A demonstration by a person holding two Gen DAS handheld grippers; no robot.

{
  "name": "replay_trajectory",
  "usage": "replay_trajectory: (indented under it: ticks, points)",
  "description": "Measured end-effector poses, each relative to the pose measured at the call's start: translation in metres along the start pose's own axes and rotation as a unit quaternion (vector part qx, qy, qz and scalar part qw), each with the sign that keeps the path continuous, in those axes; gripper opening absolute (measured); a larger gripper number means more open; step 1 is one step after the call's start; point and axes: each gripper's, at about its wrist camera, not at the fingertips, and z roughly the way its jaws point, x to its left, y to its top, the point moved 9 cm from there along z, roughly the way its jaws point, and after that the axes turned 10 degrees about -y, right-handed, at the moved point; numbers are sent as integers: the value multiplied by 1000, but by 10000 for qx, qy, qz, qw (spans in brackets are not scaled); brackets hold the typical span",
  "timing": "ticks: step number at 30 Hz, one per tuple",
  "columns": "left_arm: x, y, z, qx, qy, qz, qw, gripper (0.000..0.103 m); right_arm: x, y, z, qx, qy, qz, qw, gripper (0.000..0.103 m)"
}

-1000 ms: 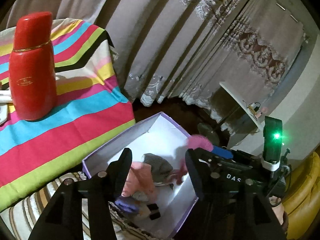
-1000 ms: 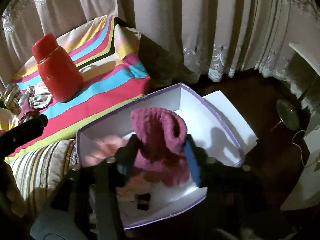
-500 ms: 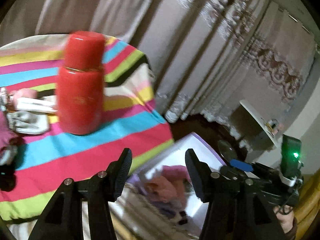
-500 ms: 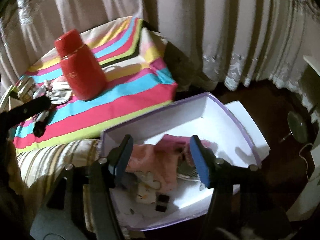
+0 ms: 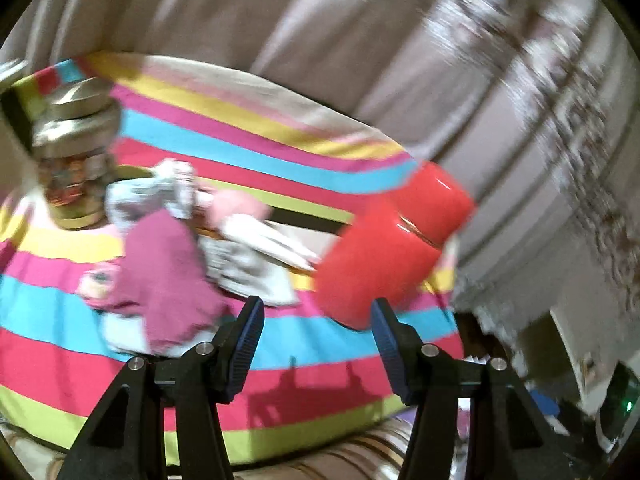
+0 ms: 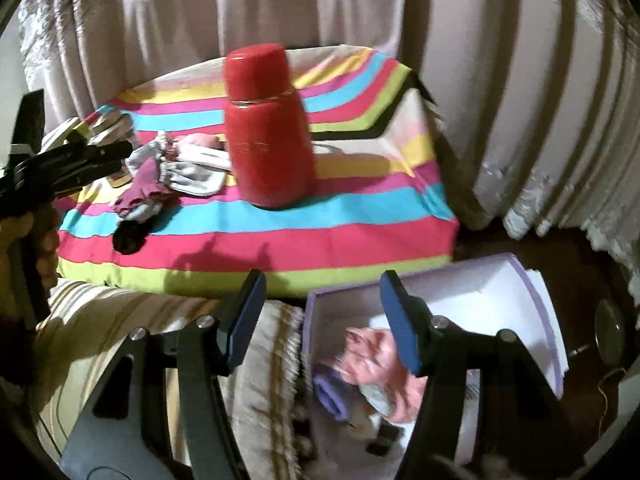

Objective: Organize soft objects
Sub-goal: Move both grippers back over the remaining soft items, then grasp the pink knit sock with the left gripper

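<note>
A pile of soft things lies on the striped cloth: a maroon knit piece (image 5: 168, 280), grey-white gloves (image 5: 248, 268) and a pink item (image 5: 240, 206). The pile also shows in the right wrist view (image 6: 160, 176). My left gripper (image 5: 316, 344) is open and empty, just in front of the pile and to its right. My right gripper (image 6: 320, 312) is open and empty above the edge of the purple-rimmed white box (image 6: 536, 304). The box holds a pink garment (image 6: 376, 360) and a purple item (image 6: 330, 394).
A red thermos (image 6: 266, 128) stands on the striped cloth (image 6: 280, 240), right of the pile; it also shows in the left wrist view (image 5: 392, 248). A glass jar with a metal lid (image 5: 72, 148) stands behind the pile. A striped cushion (image 6: 256, 380) lies left of the box. Curtains hang behind.
My right gripper opened and let the dark pink knit piece fall into the box, then drew back. My left gripper swung left from the box to the pile on the cloth.
</note>
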Motion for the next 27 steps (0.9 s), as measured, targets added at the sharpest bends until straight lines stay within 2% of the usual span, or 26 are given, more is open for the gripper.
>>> replay_trajectory:
  ticks: [6,16,23,26,27]
  points:
    - [60,25,-7,-136,298,-490,9983,56,41,17,18,7,249,-286,9993,63]
    - [132,41,26,77,364,-1404,9894,56,101,32,47,111,591,-696,9958,63]
    - [159,31,61,413,625,-1488,9860,56,128,39,66,197,714,-880,9934,63]
    - [160,24,74,562,665,-1346,9871,55,139,41,73,227,744,-953,9924,63]
    - [159,23,76,605,721,-1190,9884,40,143,42,76,240,753,-989,9920,63]
